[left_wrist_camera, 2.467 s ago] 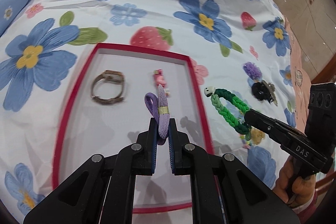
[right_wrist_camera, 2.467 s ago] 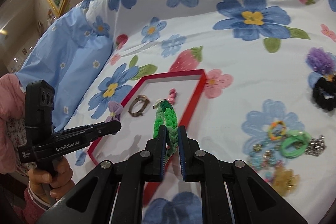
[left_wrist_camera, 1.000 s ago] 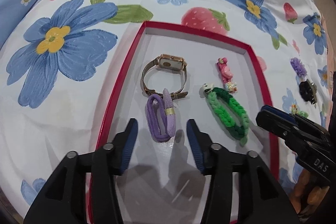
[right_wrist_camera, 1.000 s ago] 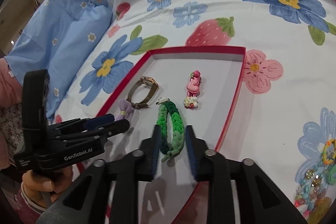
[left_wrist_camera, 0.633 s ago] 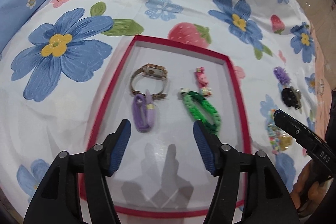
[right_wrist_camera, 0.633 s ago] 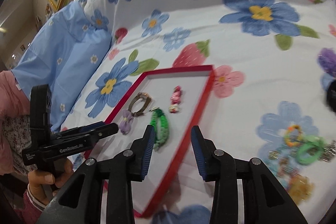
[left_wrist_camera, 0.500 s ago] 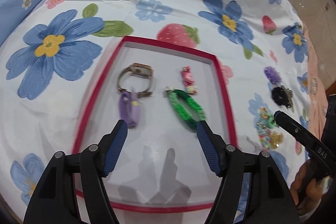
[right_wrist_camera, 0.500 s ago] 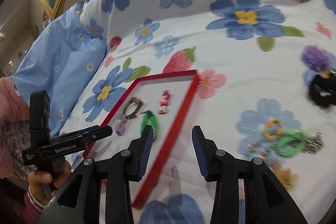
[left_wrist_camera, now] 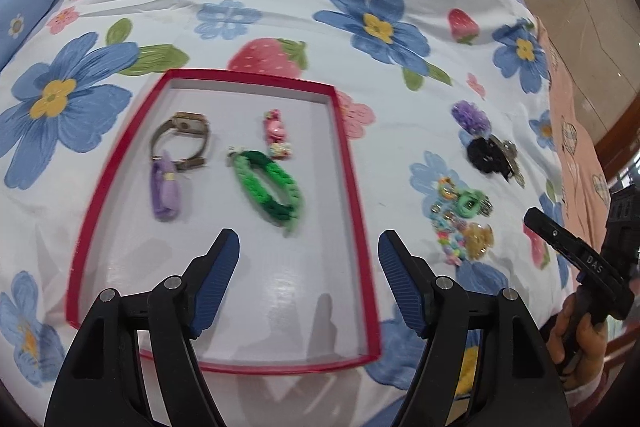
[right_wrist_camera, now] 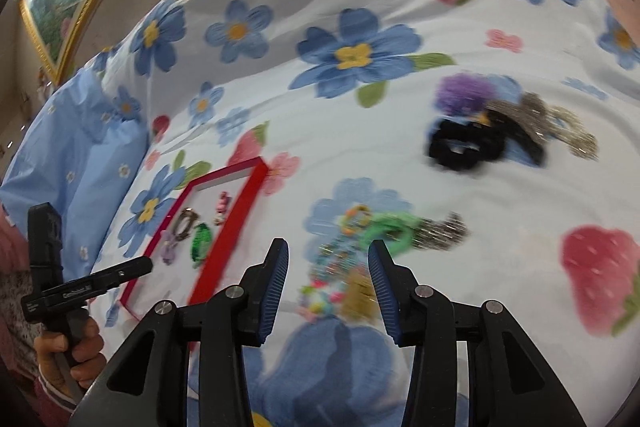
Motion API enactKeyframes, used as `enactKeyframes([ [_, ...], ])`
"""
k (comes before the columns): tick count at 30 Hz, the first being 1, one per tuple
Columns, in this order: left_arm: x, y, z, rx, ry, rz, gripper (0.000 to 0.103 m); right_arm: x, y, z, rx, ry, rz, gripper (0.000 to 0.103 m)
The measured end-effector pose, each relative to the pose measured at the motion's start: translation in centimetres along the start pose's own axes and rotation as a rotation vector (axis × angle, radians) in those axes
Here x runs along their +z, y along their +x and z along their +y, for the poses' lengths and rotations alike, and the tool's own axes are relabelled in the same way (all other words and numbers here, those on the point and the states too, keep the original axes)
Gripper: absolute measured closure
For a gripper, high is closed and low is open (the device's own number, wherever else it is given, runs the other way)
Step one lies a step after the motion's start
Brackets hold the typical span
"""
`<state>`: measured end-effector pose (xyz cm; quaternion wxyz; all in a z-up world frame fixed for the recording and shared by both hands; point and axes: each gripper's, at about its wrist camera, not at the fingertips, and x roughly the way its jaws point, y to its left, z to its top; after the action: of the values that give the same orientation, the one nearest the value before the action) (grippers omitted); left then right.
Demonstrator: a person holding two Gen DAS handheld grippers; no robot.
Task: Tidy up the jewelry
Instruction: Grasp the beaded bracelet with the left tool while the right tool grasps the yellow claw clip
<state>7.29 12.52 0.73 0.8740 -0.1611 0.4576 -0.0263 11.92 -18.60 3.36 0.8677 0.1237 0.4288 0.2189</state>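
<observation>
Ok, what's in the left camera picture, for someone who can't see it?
A red tray on a flowery bedspread holds a watch, purple band, green bracelet and pink clip. The open left hand-held gripper hovers in front.

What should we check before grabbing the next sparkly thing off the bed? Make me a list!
1. Right gripper open and empty: ok.
2. Left gripper open and empty: ok.
3. Colourful jewelry pile lies in front of the right gripper: ok.
4. Which piece comes free alone: cannot tell, the pile is tangled and blurred.
5. Bare space left in the red tray: ok.
6. Green braided bracelet lies inside the tray: ok.
</observation>
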Motion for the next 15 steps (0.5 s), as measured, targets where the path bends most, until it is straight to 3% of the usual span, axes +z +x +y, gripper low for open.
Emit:
enactKeyframes([
  [15,-1.1,2.4,-7.1,-0.043,0.135,0.065,0.031,-2.2,-1.7,-4.3,-0.049,0.050,0.006,0.059],
])
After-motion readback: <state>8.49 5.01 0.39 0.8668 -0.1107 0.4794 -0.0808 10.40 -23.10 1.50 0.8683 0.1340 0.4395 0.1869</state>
